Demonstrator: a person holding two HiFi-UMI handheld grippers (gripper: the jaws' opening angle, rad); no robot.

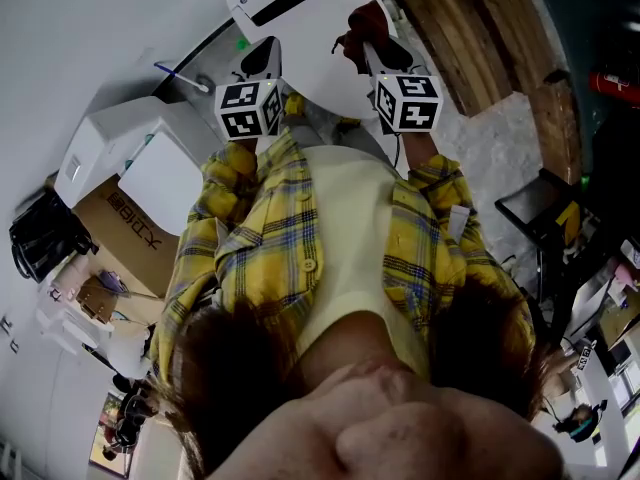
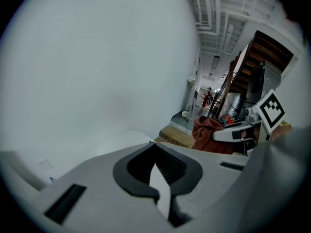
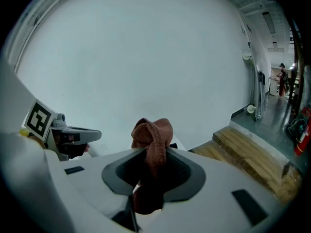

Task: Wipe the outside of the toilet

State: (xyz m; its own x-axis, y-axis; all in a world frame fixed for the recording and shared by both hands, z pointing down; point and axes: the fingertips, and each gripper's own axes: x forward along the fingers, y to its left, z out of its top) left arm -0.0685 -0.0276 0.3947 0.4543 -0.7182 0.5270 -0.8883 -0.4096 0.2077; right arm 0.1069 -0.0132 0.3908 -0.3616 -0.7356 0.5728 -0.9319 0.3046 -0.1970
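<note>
person in a yellow plaid shirt, both arms held out in front, one gripper per hand. left gripper: jaws brought together, tips meeting, nothing between them, only a thin pale sliver showing lower down through the gap. right gripper: jaws clamped on a rust-brown cloth, which bunches in a knot above the tips and hangs down behind the pads. the two grippers sit side by side, near each other and at about the same height, not touching. their marker cubes face up in the head view, left cube and right cube. just beyond the tips is the toilet, a white rounded body with a long black strip on top and a small green light at its left edge. the cloth is up close to that white surface; cannot tell whether it is in contact. left of the toilet stands a white boxy unit, and nearer the person a cardboard box with a black bag beside it. to the right runs a raised wooden platform. behind everything is a plain white wall, filling most of both gripper views.
</note>
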